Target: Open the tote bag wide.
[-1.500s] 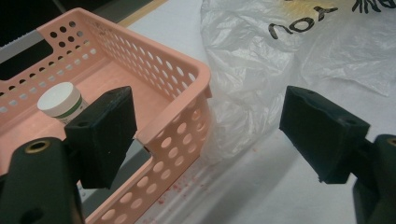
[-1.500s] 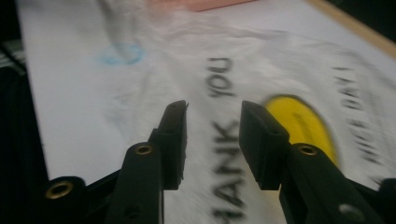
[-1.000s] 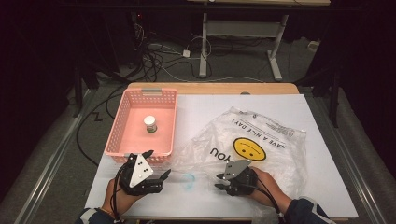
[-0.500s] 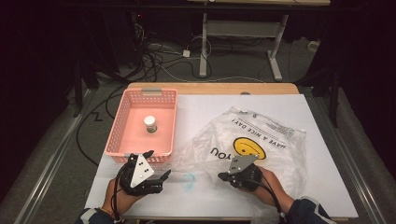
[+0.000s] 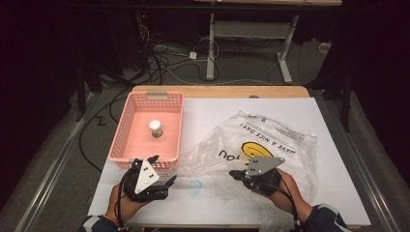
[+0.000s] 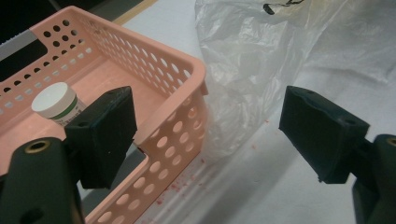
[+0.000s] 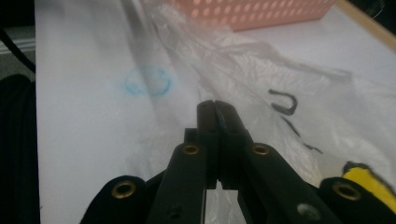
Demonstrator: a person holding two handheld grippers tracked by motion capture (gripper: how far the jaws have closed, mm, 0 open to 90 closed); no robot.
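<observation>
High view: small white-capped jar (image 5: pixel 155 128) stands in pink perforated plastic basket (image 5: pixel 126 140); clear smiley-print plastic bag (image 5: pixel 270 145) lies just beside.
Left gripper view: left gripper (image 6: pixel 210 135) gapes, empty, near the basket corner.
Right gripper view: right gripper (image 7: pixel 215 109) is clenched, apparently pinching bag film. Judged step: opening the bag; next, the left grips the opposite edge.

overhead forward-down, gripper cameras close, basket (image 5: pixel 126 126) shared
</observation>
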